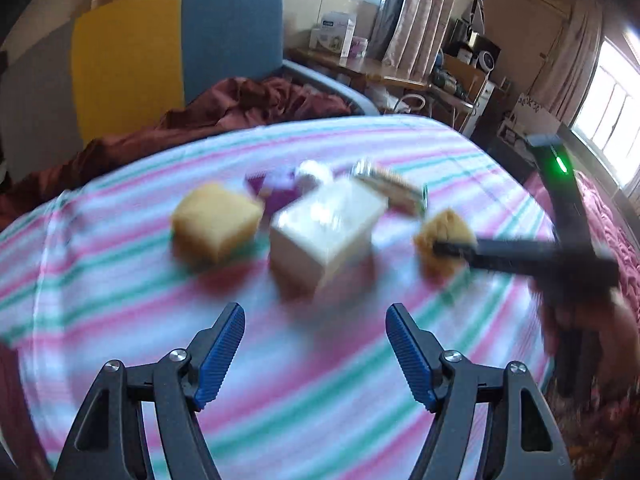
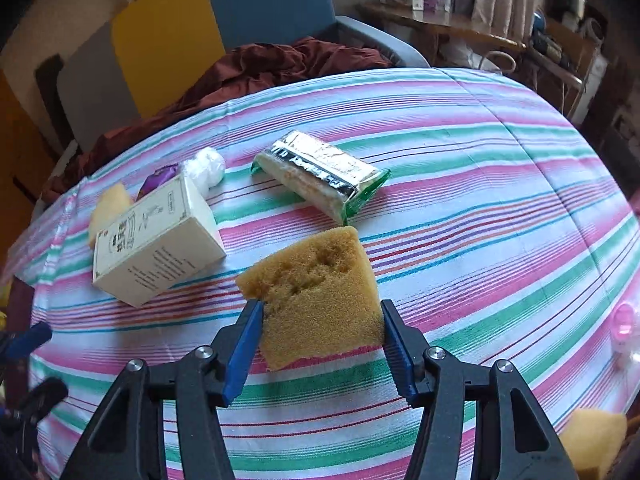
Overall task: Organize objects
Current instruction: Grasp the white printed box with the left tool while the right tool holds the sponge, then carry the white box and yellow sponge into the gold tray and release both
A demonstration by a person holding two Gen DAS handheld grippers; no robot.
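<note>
On the striped cloth (image 2: 480, 208) lie a white box (image 2: 156, 240), a foil snack packet (image 2: 324, 172), a purple packet (image 2: 158, 180), a white wad (image 2: 206, 168) and a pale yellow sponge (image 2: 110, 208). My right gripper (image 2: 320, 320) is shut on a brown sponge (image 2: 320, 288), its pads against both sides. In the blurred left wrist view my left gripper (image 1: 316, 324) is open and empty, in front of the white box (image 1: 324, 236). The yellow sponge (image 1: 216, 224) is to its left, the right gripper (image 1: 444, 246) with the brown sponge (image 1: 440, 228) to its right.
A dark red blanket (image 2: 280, 64) is heaped at the cloth's far edge before a yellow and blue headboard (image 2: 208, 20). A cluttered desk (image 2: 440, 20) stands at the back right. Another yellow sponge (image 2: 592, 436) lies at the lower right.
</note>
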